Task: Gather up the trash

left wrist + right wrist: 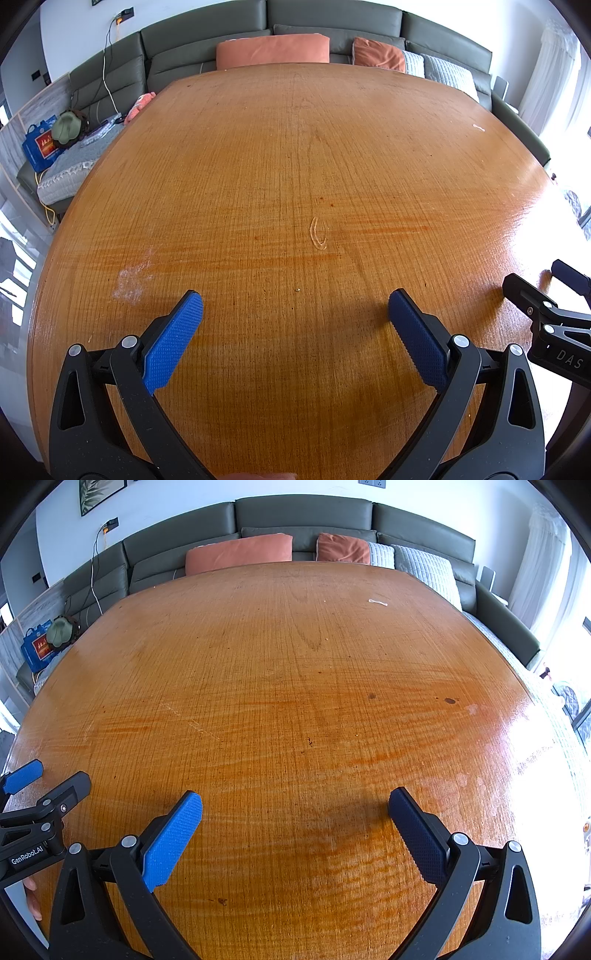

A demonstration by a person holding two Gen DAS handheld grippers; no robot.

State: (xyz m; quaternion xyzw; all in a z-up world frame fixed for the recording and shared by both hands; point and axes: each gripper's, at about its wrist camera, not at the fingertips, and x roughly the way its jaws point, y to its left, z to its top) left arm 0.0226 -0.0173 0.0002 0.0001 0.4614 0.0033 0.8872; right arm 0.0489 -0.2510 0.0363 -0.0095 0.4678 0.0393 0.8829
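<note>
- Left gripper (pixel 295 308): jaws spread wide, holding nothing, hovering over the table's near edge.
- Right gripper (pixel 295 806): jaws likewise wide apart, empty, alongside.

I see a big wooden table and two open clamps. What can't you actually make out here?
- Small white scrap far across the table: too small to identify in either view.
- Pale speck ahead of the left gripper: too tiny to name.
- Right gripper: empty.
- No bin shows: beyond the frame edges, if any.
- Window side: washed out by glare.

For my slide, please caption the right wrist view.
Right gripper, jaws open, above a bare wooden table; small white scrap near the far edge.
</note>
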